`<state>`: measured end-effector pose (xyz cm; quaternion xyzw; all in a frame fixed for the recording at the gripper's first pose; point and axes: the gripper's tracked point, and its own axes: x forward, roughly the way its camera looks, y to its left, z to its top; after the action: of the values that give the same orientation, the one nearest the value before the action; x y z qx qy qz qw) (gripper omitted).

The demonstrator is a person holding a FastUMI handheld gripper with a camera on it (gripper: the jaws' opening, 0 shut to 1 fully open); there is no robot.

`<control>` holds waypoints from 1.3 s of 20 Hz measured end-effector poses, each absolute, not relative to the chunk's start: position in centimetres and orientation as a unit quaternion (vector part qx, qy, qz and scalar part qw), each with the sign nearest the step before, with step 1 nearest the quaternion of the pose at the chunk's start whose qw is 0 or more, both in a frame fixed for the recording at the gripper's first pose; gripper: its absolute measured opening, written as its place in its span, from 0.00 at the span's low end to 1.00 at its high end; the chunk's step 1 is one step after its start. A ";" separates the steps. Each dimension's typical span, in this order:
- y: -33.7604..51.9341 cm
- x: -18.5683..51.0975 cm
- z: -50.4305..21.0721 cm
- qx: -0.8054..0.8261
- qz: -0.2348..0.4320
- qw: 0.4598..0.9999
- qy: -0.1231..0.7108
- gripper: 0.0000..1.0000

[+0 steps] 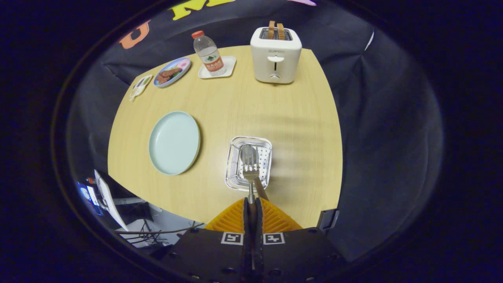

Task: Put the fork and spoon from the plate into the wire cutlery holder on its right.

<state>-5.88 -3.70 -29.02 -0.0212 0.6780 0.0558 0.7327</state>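
My gripper [251, 202] is shut on the handle of a metal fork [250, 172]. The fork's head points away from me and hangs over the near half of the wire cutlery holder [232, 157]. A spoon [248, 152] lies inside the holder, and its handle slants out over the near rim just right of the fork. Left of the holder sits the pale green plate [174, 142], with nothing on it. Whether the fork touches the holder I cannot tell.
On the far side of the wooden table [243, 102] stand a white toaster [276, 55] with two slices in it, a water bottle [209, 55] on a small white tray, and a patterned plate of food [171, 72]. The table's near edge runs just ahead of my fingers.
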 end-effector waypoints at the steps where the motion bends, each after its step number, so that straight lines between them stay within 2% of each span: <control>1: -3.6 -5.8 -29.3 -0.022 0.056 0.732 0.679 0.03; 3: -3.4 -5.6 -29.8 -0.019 0.054 0.730 0.681 0.03; 4: -3.4 -5.4 -30.1 -0.019 0.053 0.731 0.680 0.08; 7: -3.2 -5.1 -30.7 -0.008 0.046 0.732 0.679 0.08; 9: -2.9 -4.8 -30.7 0.002 0.044 0.736 0.676 0.14; 11: -2.8 -4.5 -30.5 0.009 0.041 0.744 0.667 0.27; 13: -2.6 -3.8 -29.9 0.014 0.038 0.759 0.650 0.29; 16: -2.5 -2.4 -28.4 0.012 0.036 0.787 0.615 0.50; 20: -1.8 0.1 -25.0 0.021 0.027 0.839 0.542 0.90; 22: -0.6 1.3 -22.5 0.041 0.032 0.866 0.497 0.96; 26: 1.1 2.5 -16.1 0.058 0.045 0.918 0.389 0.96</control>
<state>2.53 1.08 -16.14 0.0583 0.3886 0.0447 0.9185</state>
